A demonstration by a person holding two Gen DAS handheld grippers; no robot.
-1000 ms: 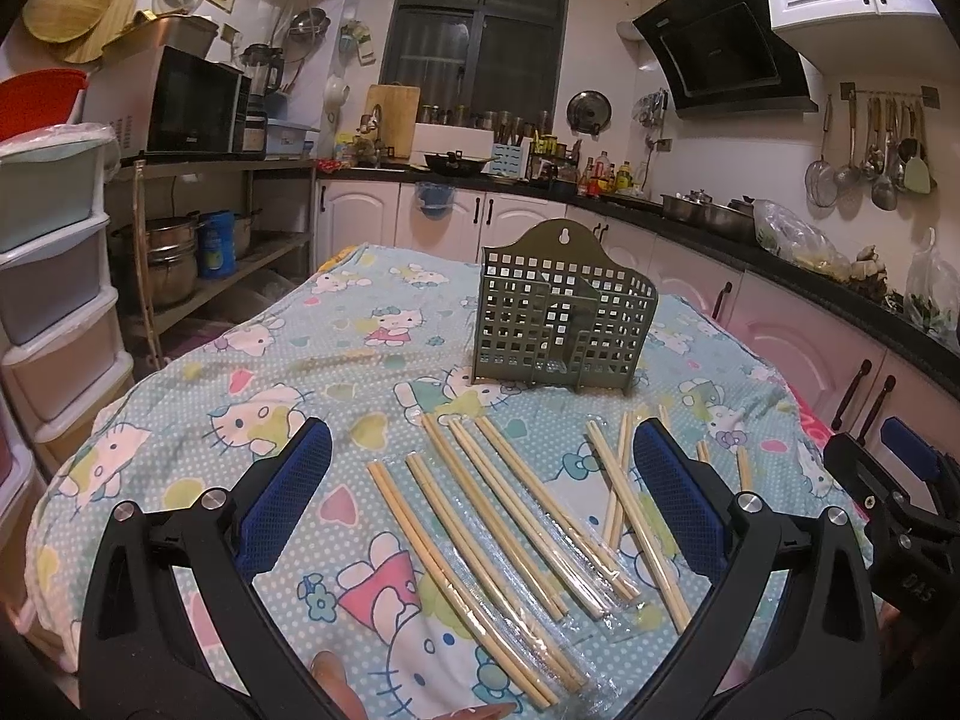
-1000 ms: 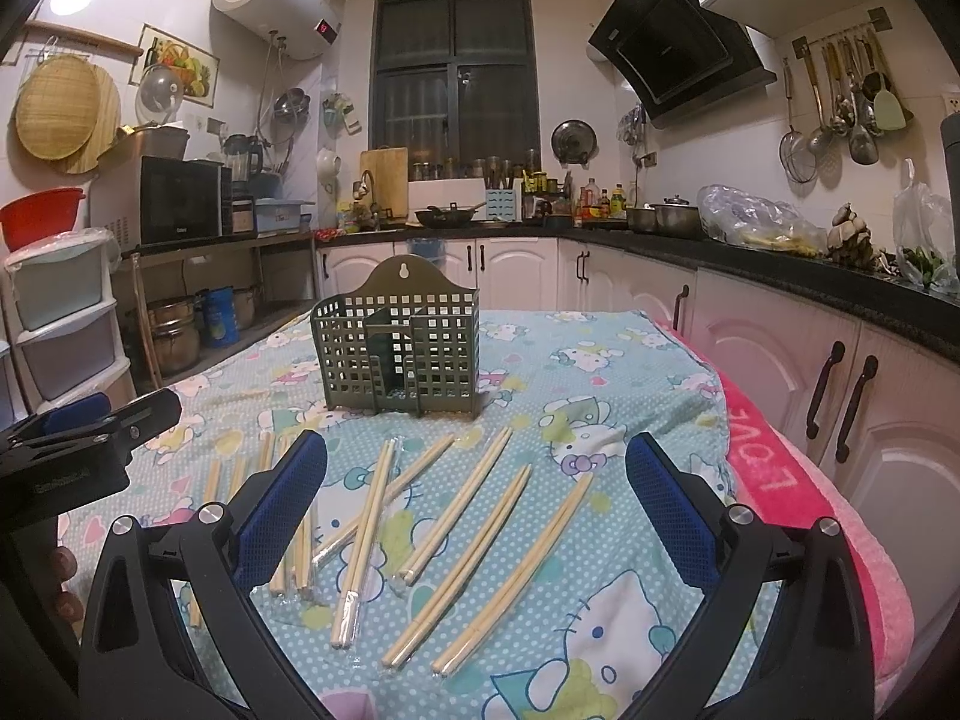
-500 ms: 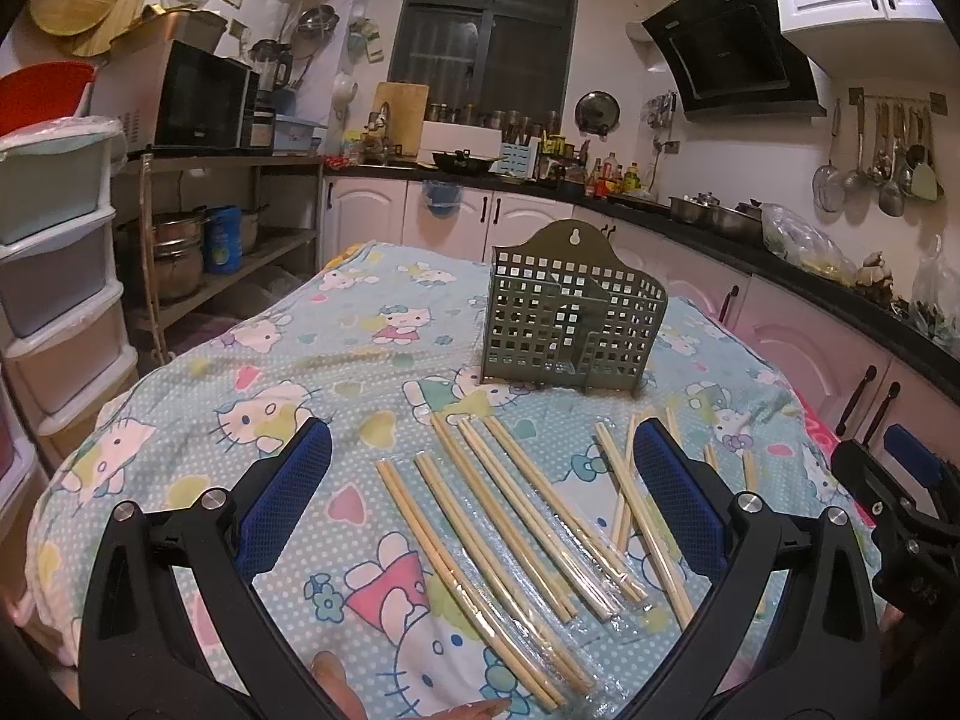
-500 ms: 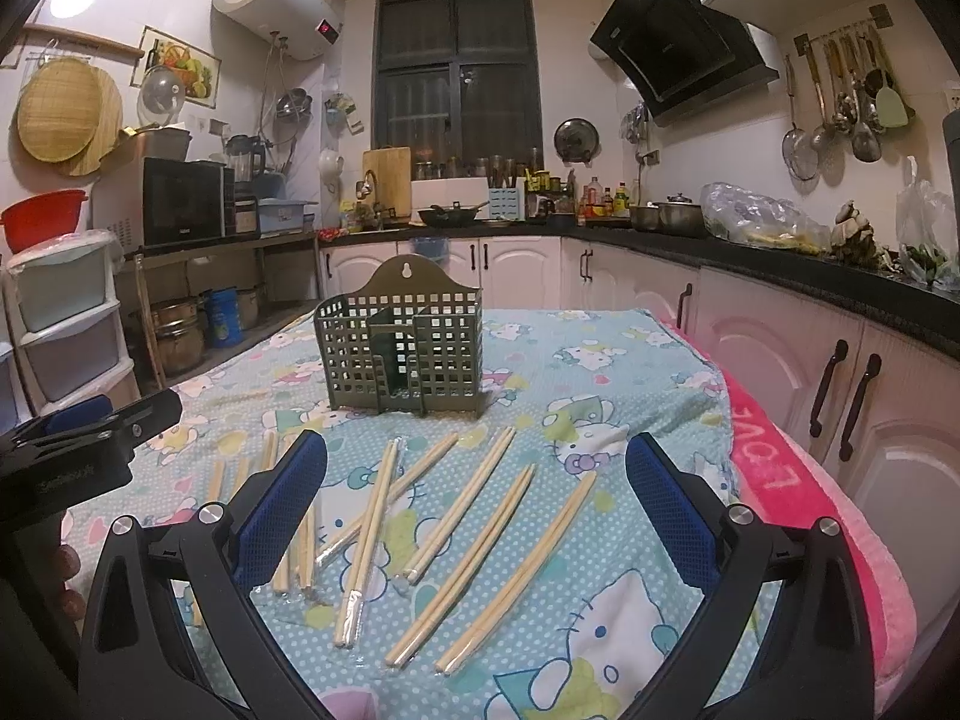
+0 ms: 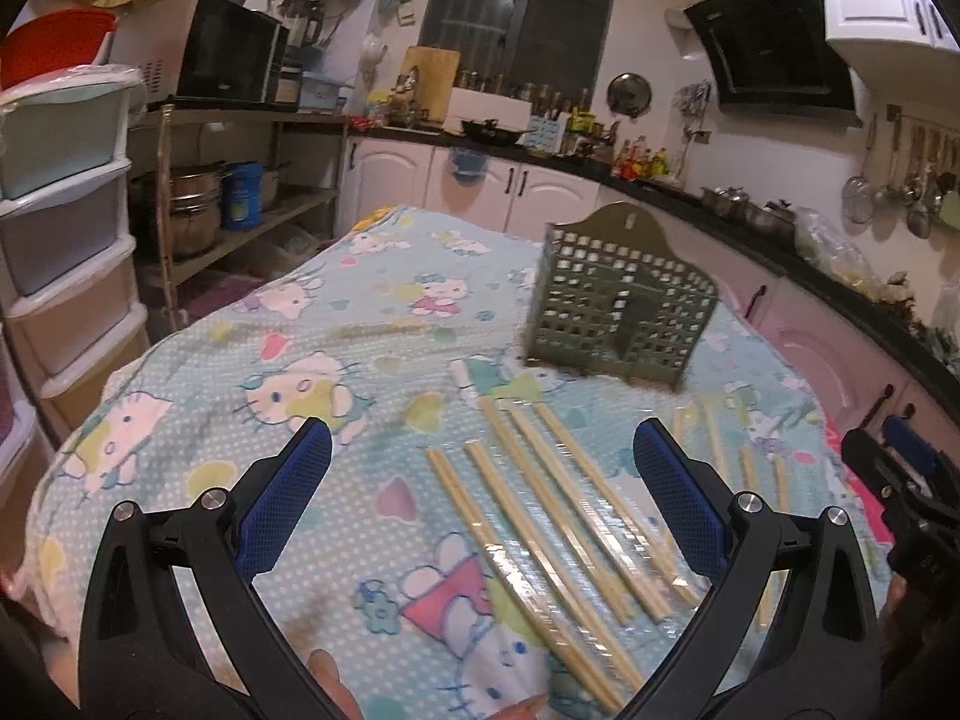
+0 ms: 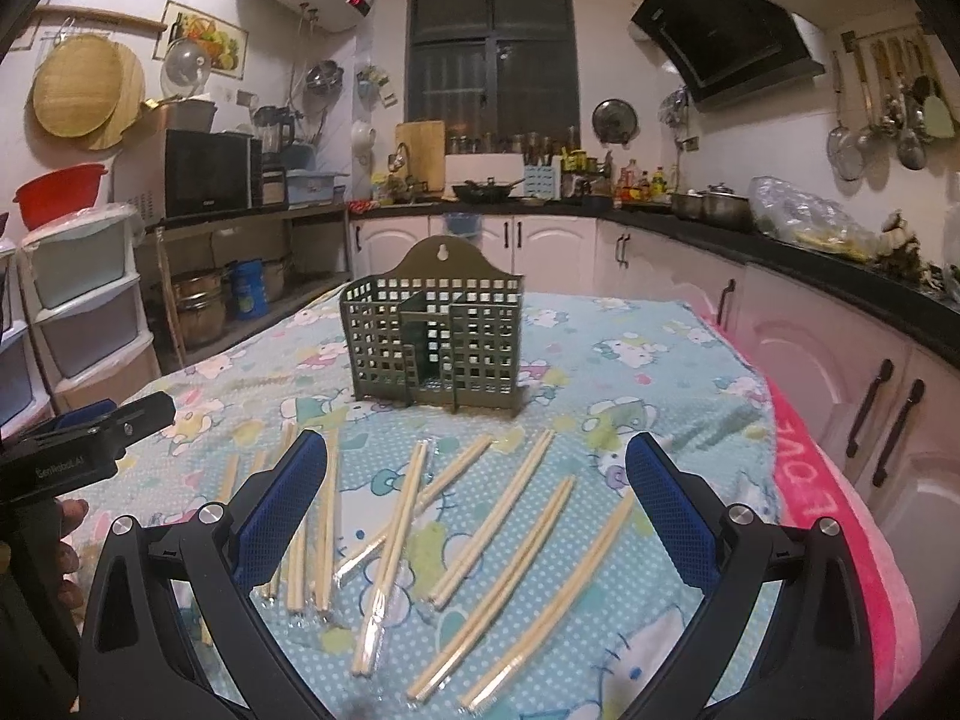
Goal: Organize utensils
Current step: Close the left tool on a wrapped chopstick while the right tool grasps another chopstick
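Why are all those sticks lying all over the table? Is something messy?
Yes. The chopsticks lie scattered on the tablecloth, some crossing, instead of standing in the green holder, which looks empty.

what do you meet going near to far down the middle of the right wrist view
right gripper → wrapped chopsticks on the tablecloth → green utensil basket → white cabinets → dark window
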